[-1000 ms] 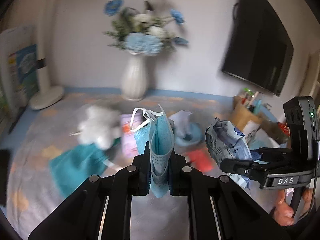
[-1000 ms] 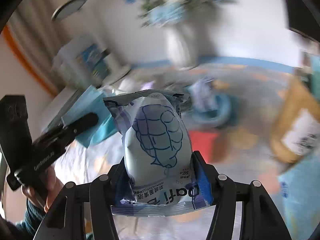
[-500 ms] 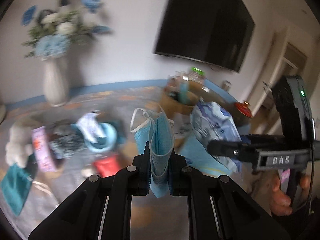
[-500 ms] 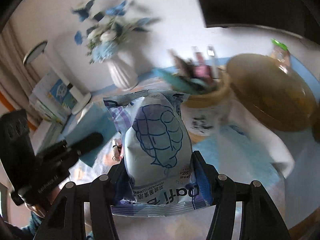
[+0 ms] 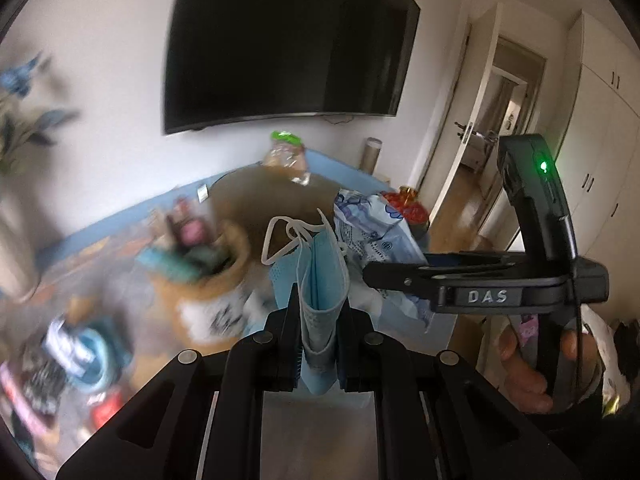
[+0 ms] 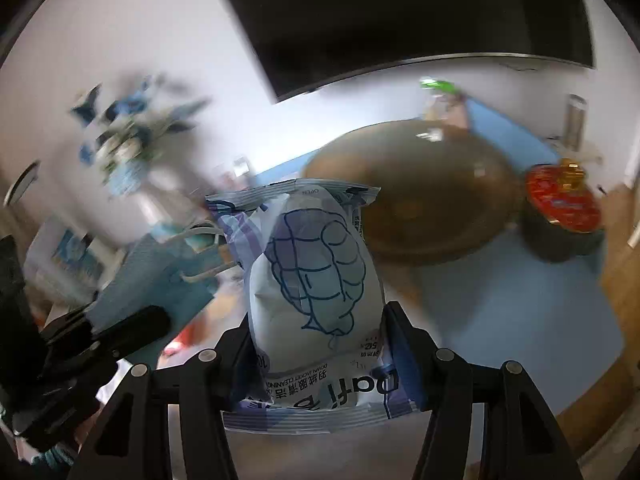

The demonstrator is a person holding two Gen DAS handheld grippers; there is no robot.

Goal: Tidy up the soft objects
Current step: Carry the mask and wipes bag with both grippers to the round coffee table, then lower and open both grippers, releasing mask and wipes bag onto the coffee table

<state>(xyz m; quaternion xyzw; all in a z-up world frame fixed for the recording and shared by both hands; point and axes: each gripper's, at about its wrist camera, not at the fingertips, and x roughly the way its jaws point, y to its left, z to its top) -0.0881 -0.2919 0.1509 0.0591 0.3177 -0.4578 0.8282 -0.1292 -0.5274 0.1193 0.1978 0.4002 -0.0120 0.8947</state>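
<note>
Light-blue face mask (image 5: 320, 276); white wipes pack (image 6: 316, 280), blue line drawing.

Left claw (image 5: 318, 344) clamped tight, right claw (image 6: 316, 360) half-wide, both loaded, side by side.

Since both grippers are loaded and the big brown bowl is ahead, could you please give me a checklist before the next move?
1. Left gripper shut on the blue face mask: ok.
2. Right gripper gripping the wipes packet: ok.
3. Mask ear loops free of snags: ok.
4. Brown bowl unobstructed: ok.
5. Bowl interior empty: cannot tell, blurred.
6. Grippers apart from each other: ok.
</note>
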